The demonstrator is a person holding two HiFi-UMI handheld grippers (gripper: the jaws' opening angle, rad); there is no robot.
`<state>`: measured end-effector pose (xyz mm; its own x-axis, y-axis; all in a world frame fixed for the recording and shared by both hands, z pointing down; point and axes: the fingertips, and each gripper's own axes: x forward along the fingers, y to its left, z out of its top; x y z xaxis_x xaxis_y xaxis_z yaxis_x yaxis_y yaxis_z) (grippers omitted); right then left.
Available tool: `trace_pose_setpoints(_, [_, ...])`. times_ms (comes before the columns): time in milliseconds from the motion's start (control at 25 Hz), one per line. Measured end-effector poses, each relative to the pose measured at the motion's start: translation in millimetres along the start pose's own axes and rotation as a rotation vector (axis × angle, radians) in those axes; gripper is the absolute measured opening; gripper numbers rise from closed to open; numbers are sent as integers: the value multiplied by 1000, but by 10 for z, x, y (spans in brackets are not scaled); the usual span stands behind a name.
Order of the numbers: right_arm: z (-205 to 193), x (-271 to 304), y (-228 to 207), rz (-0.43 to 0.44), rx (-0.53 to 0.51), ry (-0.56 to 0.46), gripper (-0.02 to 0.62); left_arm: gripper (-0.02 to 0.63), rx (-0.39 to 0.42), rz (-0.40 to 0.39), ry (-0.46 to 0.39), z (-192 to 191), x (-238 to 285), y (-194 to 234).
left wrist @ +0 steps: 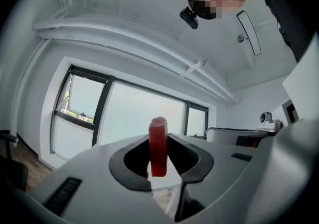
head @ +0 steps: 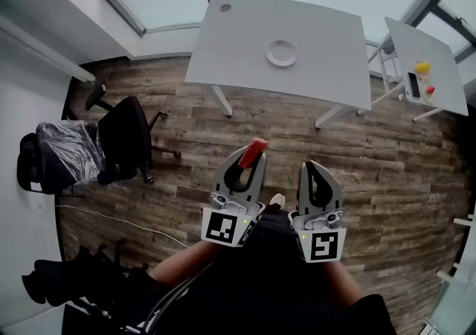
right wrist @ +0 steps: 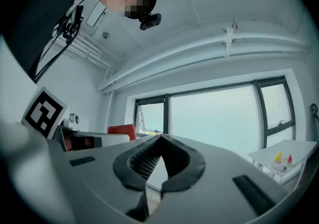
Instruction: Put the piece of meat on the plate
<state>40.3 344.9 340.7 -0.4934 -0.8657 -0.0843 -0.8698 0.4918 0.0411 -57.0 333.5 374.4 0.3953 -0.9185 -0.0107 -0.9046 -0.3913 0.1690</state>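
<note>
Left gripper (head: pixel 248 162) clenched on piece of meat (left wrist: pixel 158 146), upright between jaws. Right gripper (head: pixel 315 171) jaws closed tip to tip, empty. Plate (head: pixel 281 53) well ahead of both.

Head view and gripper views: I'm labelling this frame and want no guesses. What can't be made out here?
- Plate: head view, too small to tell whether anything lies on it.
- Piece of meat: left gripper view, its sides are covered by the jaws of the left gripper.
- Small yellow and red things on the side table: head view, too small to name.
</note>
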Motion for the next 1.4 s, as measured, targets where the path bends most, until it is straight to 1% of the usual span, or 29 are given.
trace_pose_setpoints(280, [-48,-89,8,5,1,7,3,97,-13,45,-14,20,-92,55])
trace_pose_setpoints(440, [-69,-217,-95,-14,98,-8,3,97,-7,43,-18,0,-126,-46])
trace_pose_setpoints(480, [-96,-247,-116,-11,106,-2,3,97,-10,47,-13,-20,-134,-52])
trace_pose_setpoints(640, [-353,-389,-203,-7,166,84,3,97,-43,117,12,-138,-212,53])
trace_pose_setpoints(760, [-422,-534,-284,9,186,83,3,97,-18,149,4,-148,-268,26])
trace_pose_setpoints(840, [-464,-624,-360,3,187,88,3,97,-4,164,-5,-166,-314,-12])
trace_pose_setpoints(960, [-536,-747,-517,-18,183,113,3,97,-23,187,8,-266,-352,-53])
trace_pose_setpoints(1040, [-557,-805,-605,-18,190,114,3,97,-30,188,21,-308,-330,-83])
trace_pose_setpoints(1120, [-600,-855,-656,-8,210,111,3,97,-15,177,26,-317,-296,-109])
trace_pose_setpoints(1200, [-670,-879,-711,-18,218,125,3,97,-3,169,27,-323,-236,-96])
trace_pose_setpoints(1320, [-704,-839,-792,-35,214,136,3,97,-7,155,22,-321,-73,-73])
trace_pose_setpoints(1400, [-691,-763,-798,-11,193,129,3,97,-8,129,15,-325,72,-119])
